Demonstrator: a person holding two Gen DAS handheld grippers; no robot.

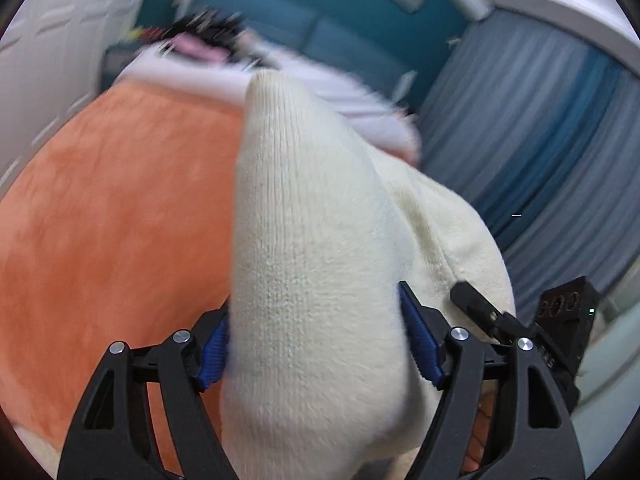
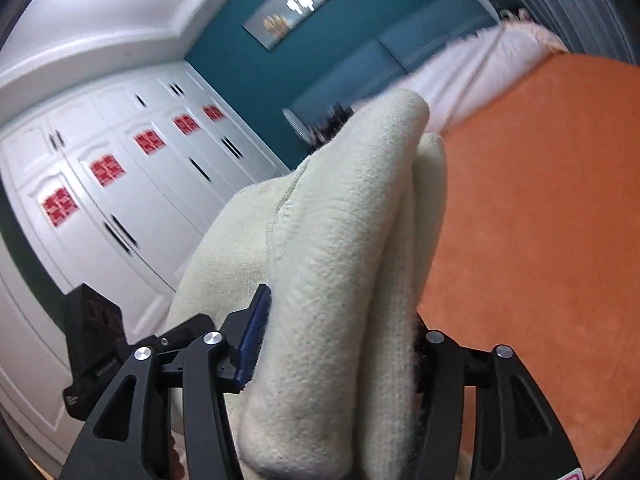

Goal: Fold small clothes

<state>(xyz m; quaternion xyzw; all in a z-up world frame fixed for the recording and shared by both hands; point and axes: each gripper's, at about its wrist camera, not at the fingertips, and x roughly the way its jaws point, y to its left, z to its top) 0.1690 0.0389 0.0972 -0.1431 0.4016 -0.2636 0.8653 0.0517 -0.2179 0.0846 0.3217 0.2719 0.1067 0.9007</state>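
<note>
A cream knitted garment (image 1: 304, 240) is bunched thickly between the blue pads of my left gripper (image 1: 314, 344), which is shut on it and holds it above the orange bedcover (image 1: 120, 220). In the right wrist view the same cream garment (image 2: 344, 260) is folded into thick layers between the jaws of my right gripper (image 2: 336, 356), which is also shut on it. The cloth stretches between the two grippers. The right gripper's body shows at the right edge of the left wrist view (image 1: 568, 320), and the left gripper's body at the lower left of the right wrist view (image 2: 96, 340).
The orange bedcover (image 2: 540, 220) spreads under the garment. White bedding (image 1: 280, 80) with a pink and dark item (image 1: 200, 44) lies at the head of the bed. White wardrobe doors (image 2: 120, 184) stand on one side, blue curtains (image 1: 540, 140) on the other.
</note>
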